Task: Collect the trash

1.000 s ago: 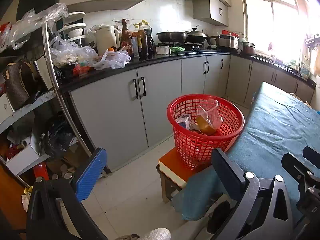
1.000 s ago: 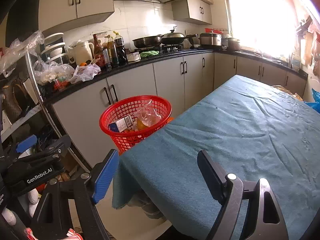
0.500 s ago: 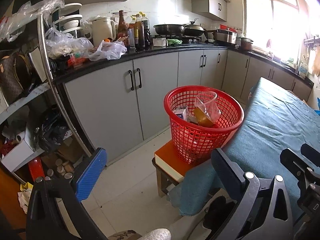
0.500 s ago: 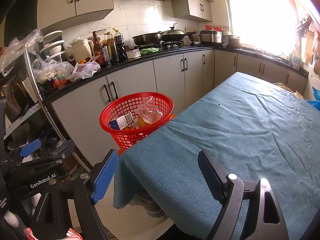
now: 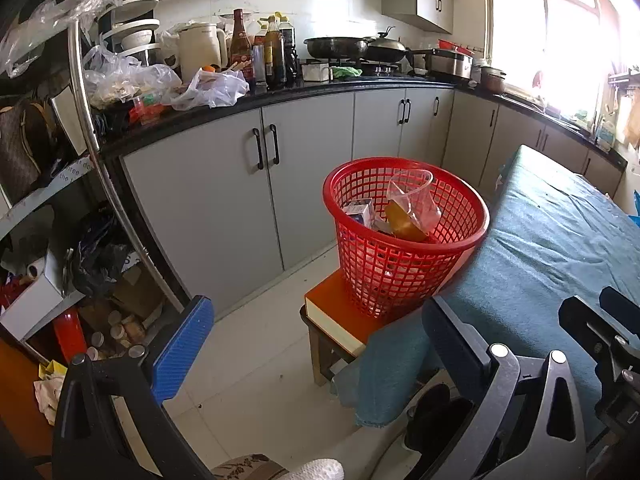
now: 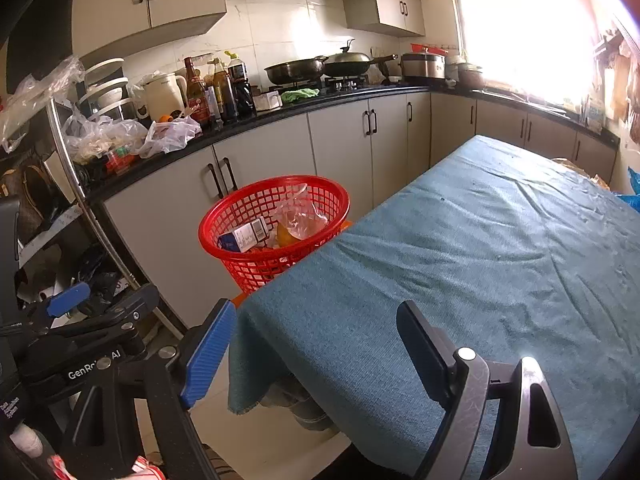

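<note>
A red mesh basket [image 5: 404, 268] [image 6: 244, 216] stands on an orange-topped stool [image 5: 332, 308] beside the table. Inside it lie a small carton [image 5: 359, 212] [image 6: 244, 236], a clear plastic bag [image 5: 412, 200] [image 6: 298, 214] and an orange wrapper [image 5: 404, 222]. My left gripper [image 5: 316, 330] hangs open over the floor, short of the basket, with nothing between its fingers. Above the near corner of the blue-green tablecloth [image 6: 500, 264], my right gripper [image 6: 316, 340] is open and empty too. The left gripper [image 6: 66, 304] also shows at the right wrist view's left edge.
Grey cabinets [image 5: 240, 208] under a black counter [image 5: 280, 94] run behind the basket, loaded with bottles, a kettle, plastic bags and pans. A cluttered metal rack [image 5: 88, 128] stands at the left. White tiled floor [image 5: 248, 364] lies between rack, stool and table.
The left wrist view has tipped downward slightly, so the basket and counter sit higher in frame. The right wrist view is nearly unchanged. Both grippers stay open and empty.
</note>
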### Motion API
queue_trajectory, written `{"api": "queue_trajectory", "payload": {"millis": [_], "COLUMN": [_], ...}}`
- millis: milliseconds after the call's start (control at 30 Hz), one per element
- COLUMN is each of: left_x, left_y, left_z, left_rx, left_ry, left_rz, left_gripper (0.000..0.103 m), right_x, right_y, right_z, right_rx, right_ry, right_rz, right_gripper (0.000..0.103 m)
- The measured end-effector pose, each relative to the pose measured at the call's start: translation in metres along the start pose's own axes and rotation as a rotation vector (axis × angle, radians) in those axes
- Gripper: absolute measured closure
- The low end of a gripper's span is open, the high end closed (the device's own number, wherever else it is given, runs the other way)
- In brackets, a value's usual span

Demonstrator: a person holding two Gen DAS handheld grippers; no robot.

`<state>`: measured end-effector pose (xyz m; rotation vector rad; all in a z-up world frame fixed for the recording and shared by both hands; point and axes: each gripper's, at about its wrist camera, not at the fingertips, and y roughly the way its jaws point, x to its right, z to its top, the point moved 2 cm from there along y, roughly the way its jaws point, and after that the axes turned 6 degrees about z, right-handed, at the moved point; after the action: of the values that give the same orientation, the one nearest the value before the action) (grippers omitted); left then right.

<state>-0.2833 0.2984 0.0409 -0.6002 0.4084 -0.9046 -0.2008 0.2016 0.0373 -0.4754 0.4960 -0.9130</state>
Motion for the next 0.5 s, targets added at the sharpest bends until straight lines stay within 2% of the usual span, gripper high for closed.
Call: {"api": "queue_trajectory", "payload": {"millis": [500], "left_x": [0.0], "left_y": [0.009], "left_z": [0.001], "left_rx": [-0.015], "left_ry": [0.003], "left_rz": [0.007], "left_gripper": [0.0], "right_x": [0.0], "right_y": [0.013], "right_z": [-0.005], "right_rx": [-0.033], "right_ry": [0.0], "right_rz": [0.012], "right_gripper": [0.016]}}
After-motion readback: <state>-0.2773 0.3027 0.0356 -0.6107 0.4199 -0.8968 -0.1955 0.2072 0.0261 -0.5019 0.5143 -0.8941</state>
